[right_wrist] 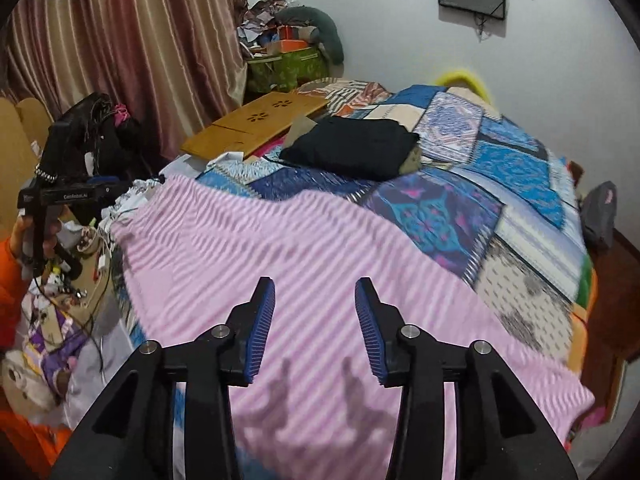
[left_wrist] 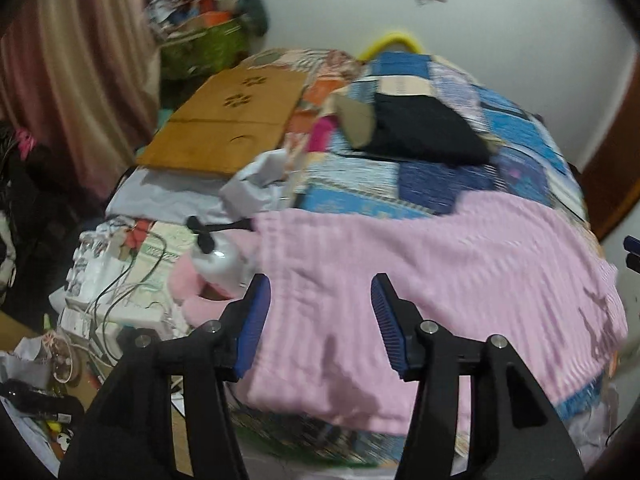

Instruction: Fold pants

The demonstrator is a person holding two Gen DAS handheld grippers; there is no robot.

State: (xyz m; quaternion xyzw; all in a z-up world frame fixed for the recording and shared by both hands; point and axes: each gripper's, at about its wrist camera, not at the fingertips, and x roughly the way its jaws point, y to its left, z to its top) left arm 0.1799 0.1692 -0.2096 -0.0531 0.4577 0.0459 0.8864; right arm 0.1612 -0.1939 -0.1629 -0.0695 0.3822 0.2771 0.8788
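A: Where are the pink ribbed knit pants (right_wrist: 320, 248)?

B: Spread flat across the near end of the blue patchwork quilt (right_wrist: 460, 200), short of the folded black garment (right_wrist: 352, 148) at twelve o'clock.

A: And the grippers?

B: The right gripper (right_wrist: 315, 320) has its blue pads apart with nothing between them; its shadow falls on the fabric just below. The left gripper (left_wrist: 320, 316) is likewise parted and empty, with the pants' edge running from six to ten o'clock beside its left pad.

A: How should the next fold go?

B: My judgement: each gripper should pinch one layer-stack at an edge, at matching spots, lift together and lay it over evenly, so the ribs stay aligned. The cloth looks soft and may sag.
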